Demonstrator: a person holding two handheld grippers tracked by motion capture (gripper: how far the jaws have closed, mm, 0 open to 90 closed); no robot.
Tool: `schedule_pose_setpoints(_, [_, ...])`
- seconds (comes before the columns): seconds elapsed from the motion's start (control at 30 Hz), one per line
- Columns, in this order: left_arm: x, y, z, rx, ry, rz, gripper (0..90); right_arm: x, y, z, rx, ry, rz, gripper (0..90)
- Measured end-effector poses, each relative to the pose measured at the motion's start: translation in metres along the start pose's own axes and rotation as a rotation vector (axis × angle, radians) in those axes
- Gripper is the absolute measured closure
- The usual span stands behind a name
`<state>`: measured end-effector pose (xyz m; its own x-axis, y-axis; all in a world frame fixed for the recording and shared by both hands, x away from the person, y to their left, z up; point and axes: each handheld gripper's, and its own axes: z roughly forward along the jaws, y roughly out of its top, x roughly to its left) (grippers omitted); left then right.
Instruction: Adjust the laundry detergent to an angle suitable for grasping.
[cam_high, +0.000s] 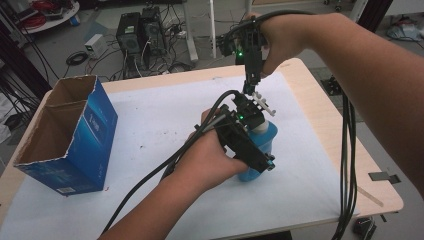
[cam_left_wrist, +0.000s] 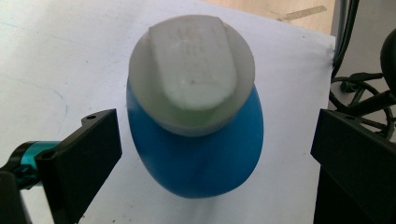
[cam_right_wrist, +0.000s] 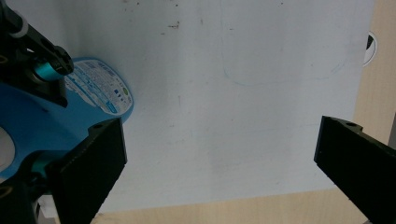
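Progress is being judged as early: the blue bottle (cam_high: 260, 145) is being left standing upright on the white sheet (cam_high: 150, 125) covering the surface (cam_high: 320, 95), right of centre, with its white cap (cam_left_wrist: 191, 74) appearing shut and flat. In the left gripper view the left claw (cam_left_wrist: 215, 154) is being held spread wide on either side of the bottle's body, neither jaw touching it, so a grasp is being prepared rather than made. The right claw (cam_right_wrist: 219, 163) is being held released as well, its jaws wide apart over bare sheet, just beside and above the bottle, whose label (cam_right_wrist: 100, 88) is being seen at the edge of the right gripper view. An open blue carton (cam_high: 65, 140) is being left well apart at the far left, and nothing is being seen inside it. Gripping, lifting and whatever handling of the cap or carton is intended are being taken as not yet done.
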<state>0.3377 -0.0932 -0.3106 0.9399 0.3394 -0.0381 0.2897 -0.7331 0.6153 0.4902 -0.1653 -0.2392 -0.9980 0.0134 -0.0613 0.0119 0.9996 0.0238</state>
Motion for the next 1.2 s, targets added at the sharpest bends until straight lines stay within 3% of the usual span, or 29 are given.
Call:
schedule_pose_setpoints(0.33, [0.0, 0.003, 0.005, -0.001, -0.005, -0.003, 1.7, -0.01, -0.012, 0.003, -0.005, 0.005, 0.057, 1.6])
schedule_pose_setpoints(0.57, [0.001, 0.006, 0.007, -0.002, -0.005, -0.001, 1.7, -0.018, -0.028, 0.006, -0.014, 0.012, 0.105, 1.6])
schedule_pose_setpoints(0.6, [0.0, 0.006, 0.009, -0.005, -0.005, 0.001, 1.7, -0.021, -0.036, 0.007, -0.017, 0.013, 0.129, 1.6])
schedule_pose_setpoints(1.0, [0.001, 0.012, 0.013, -0.011, -0.001, 0.001, 1.7, -0.024, -0.07, 0.006, -0.025, 0.019, 0.222, 1.6])
schedule_pose_setpoints(1.2, [0.001, 0.012, 0.016, -0.001, 0.01, 0.001, 1.7, -0.023, -0.078, 0.008, -0.03, 0.022, 0.231, 1.6])
